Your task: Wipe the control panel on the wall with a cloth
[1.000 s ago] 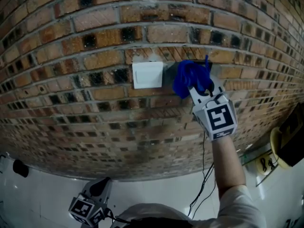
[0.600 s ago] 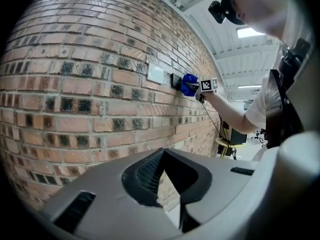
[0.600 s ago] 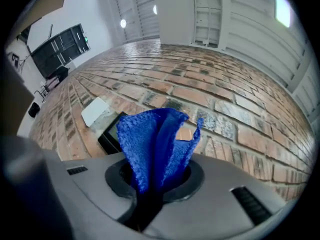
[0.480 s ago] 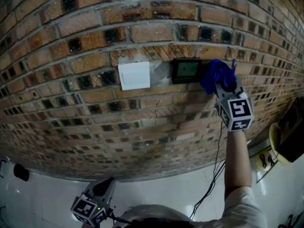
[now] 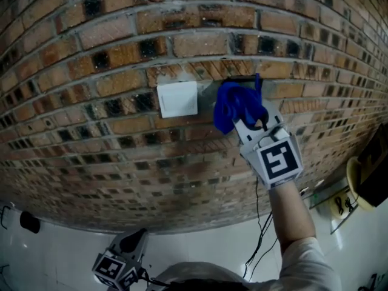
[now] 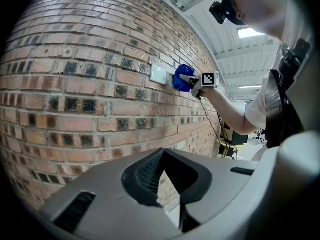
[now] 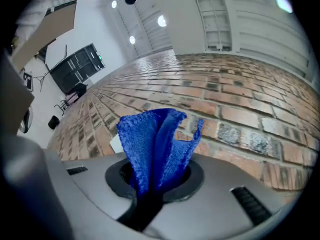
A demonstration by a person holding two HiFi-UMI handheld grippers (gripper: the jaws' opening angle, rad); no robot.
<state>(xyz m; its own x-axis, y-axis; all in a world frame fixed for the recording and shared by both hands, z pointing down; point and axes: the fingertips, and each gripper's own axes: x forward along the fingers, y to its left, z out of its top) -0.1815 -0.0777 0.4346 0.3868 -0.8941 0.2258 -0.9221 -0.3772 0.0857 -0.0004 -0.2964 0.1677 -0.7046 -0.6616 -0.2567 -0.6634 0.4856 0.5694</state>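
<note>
The right gripper [image 5: 247, 115] was up at the brick wall [image 5: 109, 59], its jaws clamped on a bunched blue cloth [image 5: 232, 103]. The right gripper view showed the fabric rising in folds out of the closed jaws. The cloth lay against the control panel [image 5: 242, 77] and covered nearly all of it, so only a dark sliver of the panel's top edge showed above the fabric. Just left of the cloth sat a white switch plate [image 5: 177, 99], close to it but apart. The person's bare forearm [image 5: 290, 211] reached up behind the gripper's marker cube, and a thin black cable [image 5: 259, 223] hung down beside it. The left gripper [image 5: 130, 239] was held low, well apart from the panel and near the pale floor [image 5: 54, 247]. Its jaws were drawn together at the tips with nothing between them.
</note>
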